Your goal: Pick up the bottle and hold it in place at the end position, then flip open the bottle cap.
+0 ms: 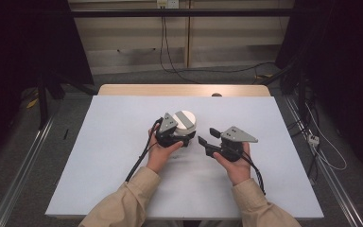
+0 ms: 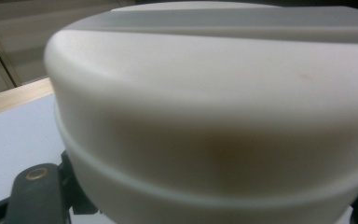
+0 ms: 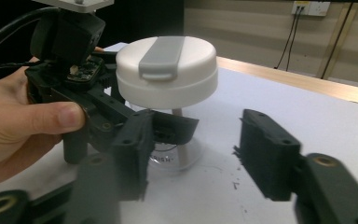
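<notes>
One white-lidded jar [image 1: 185, 122] pinched in left tongs [image 1: 178, 138], right tongs [image 1: 207, 140] spread beside it.

Clear plastic jar [image 3: 177, 156] with white round lid [image 1: 185, 121] bearing a grey flip tab [image 3: 161, 57]; upright, mid-surface, lid on, clamped low by left gripper [image 3: 156, 130].

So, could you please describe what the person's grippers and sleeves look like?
Each gripper, left gripper and right gripper, is black with two blocky jaws, a grey three-cornered plate on top and a black cable trailing back. The sleeves are beige.
</notes>
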